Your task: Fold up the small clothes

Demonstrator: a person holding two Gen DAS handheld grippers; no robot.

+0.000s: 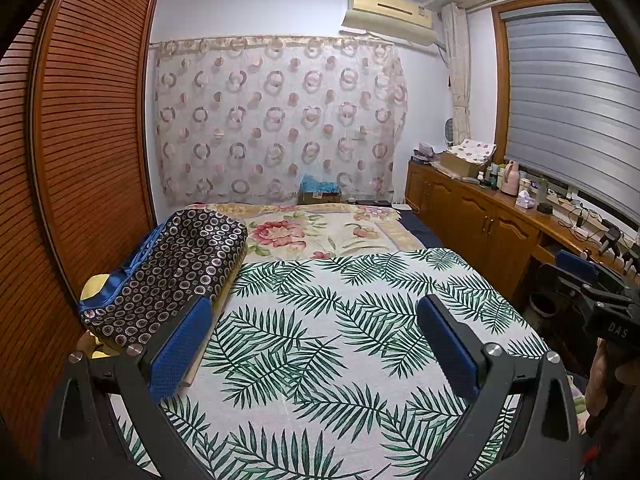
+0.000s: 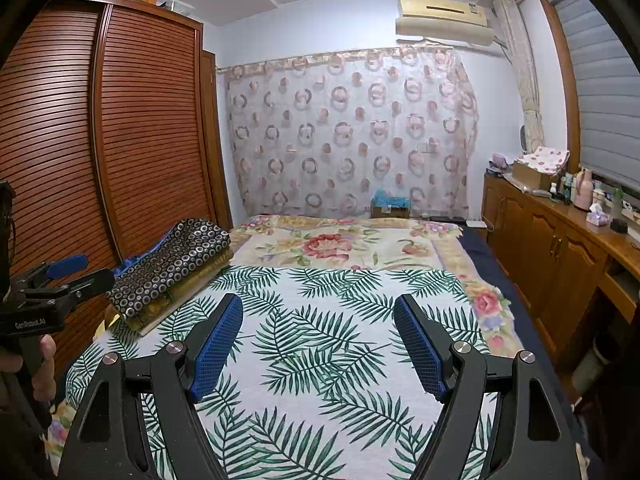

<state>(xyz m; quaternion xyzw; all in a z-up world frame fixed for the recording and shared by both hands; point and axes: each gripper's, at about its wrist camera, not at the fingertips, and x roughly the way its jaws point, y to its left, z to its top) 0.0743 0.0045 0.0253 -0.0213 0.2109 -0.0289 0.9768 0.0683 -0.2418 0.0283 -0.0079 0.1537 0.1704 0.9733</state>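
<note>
1. The folded clothes (image 1: pixel 168 272) (image 2: pixel 176 264) sit as a small stack on the left side of the bed, near the louvred wardrobe (image 1: pixel 88 120) (image 2: pixel 132 128); the top piece is dark with a ring pattern, with blue fabric and a yellowish layer showing at the edges.
2. The stack rests partly on the palm-leaf cloth (image 1: pixel 340 340) (image 2: pixel 320 340), which is spread flat over the near half of the bed.
3. The left gripper (image 1: pixel 316 340) hangs above this cloth with its blue pads wide apart and nothing between them; its left pad overlaps the near corner of the stack in the left wrist view.
4. The right gripper (image 2: pixel 318 344) also hovers over the leaf cloth, jaws spread wide, holding nothing.
5. Beyond the leaf cloth lies a floral blanket (image 1: pixel 320 232) (image 2: pixel 344 244).
6. A ring-patterned curtain (image 1: pixel 280 120) (image 2: pixel 348 132) covers the far wall, below an air conditioner (image 1: pixel 388 16) (image 2: pixel 444 20).
7. A wooden counter (image 1: pixel 480 216) (image 2: pixel 560 240) with bottles runs along the right under the blind.
</note>
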